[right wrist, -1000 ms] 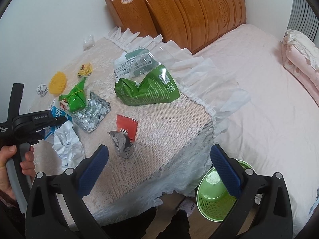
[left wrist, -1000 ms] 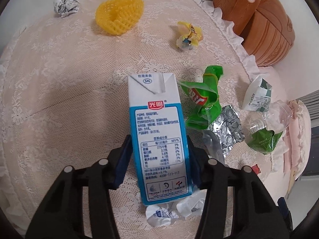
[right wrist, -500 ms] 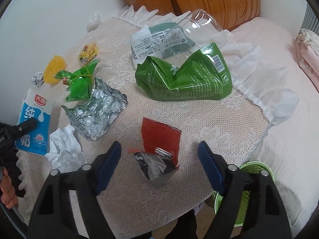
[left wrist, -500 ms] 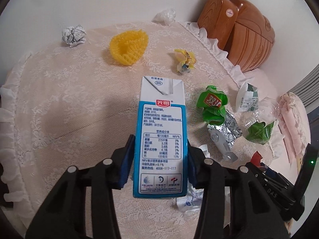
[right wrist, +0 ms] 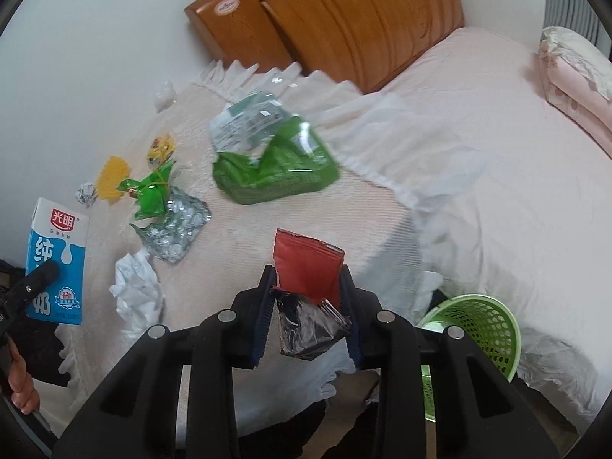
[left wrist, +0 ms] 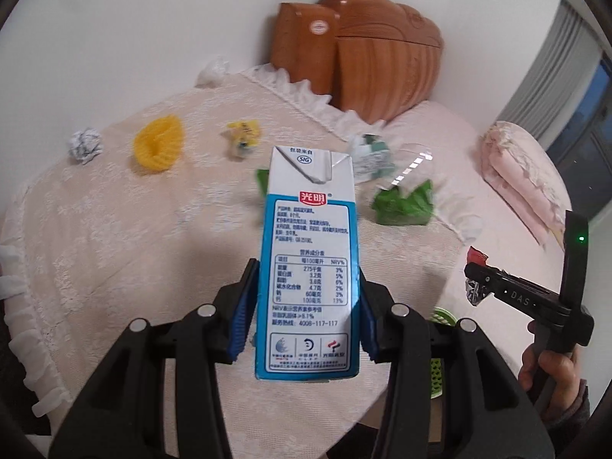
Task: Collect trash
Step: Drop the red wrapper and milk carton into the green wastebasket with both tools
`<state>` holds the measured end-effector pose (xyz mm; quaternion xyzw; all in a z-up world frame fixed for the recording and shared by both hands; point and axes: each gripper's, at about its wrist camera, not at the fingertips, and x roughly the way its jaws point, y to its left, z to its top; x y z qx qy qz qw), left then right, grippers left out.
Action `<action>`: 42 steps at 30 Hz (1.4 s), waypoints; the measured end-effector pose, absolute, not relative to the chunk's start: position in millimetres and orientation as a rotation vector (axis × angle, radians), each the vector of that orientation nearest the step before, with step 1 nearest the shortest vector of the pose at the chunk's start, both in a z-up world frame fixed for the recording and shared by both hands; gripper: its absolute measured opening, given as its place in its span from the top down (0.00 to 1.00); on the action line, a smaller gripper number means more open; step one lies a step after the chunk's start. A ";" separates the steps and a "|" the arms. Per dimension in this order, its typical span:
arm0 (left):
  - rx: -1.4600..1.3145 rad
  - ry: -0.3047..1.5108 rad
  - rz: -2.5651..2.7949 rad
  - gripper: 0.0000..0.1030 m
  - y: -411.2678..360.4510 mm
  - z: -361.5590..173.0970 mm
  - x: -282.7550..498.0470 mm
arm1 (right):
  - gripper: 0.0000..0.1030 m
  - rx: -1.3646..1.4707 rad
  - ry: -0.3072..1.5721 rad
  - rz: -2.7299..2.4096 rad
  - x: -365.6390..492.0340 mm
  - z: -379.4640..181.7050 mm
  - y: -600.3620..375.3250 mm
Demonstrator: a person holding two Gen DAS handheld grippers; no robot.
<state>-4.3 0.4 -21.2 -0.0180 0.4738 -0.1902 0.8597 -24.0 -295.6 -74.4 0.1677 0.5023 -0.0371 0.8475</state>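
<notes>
My left gripper (left wrist: 306,308) is shut on a blue-and-white milk carton (left wrist: 310,229) and holds it upright above the lace-covered table (left wrist: 114,237). The same carton (right wrist: 57,260) shows at the left of the right wrist view. My right gripper (right wrist: 307,300) has its jaws closing on a red-and-silver snack wrapper (right wrist: 306,264); both pads press its sides and it hangs clear of the table. A green mesh bin (right wrist: 478,329) stands on the floor below the table's right edge.
Still on the table are a green chip bag (right wrist: 275,176), a clear crushed bottle (right wrist: 252,118), a foil blister sheet (right wrist: 176,229), crumpled white paper (right wrist: 137,290), a small green wrapper (right wrist: 151,195) and a yellow foam net (right wrist: 113,178). A bed (right wrist: 478,153) with a wooden headboard (right wrist: 344,19) lies beyond.
The left gripper has lifted the carton off the table and rolled. The right gripper came down over the red wrapper, closed from wide open onto it and raised it.
</notes>
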 end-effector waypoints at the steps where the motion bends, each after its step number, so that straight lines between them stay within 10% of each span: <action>1: -0.030 0.991 -0.438 0.57 -14.9 -19.7 -9.5 | 0.68 0.350 1.060 -0.112 -37.3 -74.2 -309.7; 25: 0.334 1.212 -0.962 0.57 -309.3 -265.0 -104.7 | 0.65 0.539 1.199 -0.401 -193.2 -328.3 -458.6; 30: 0.379 1.245 -0.964 0.57 -323.8 -296.3 -108.5 | 0.30 0.558 1.208 -0.405 -206.1 -357.3 -457.1; 42: 0.438 1.252 -1.024 0.57 -363.9 -332.7 -121.9 | 0.13 0.493 1.194 -0.461 -234.4 -345.3 -457.0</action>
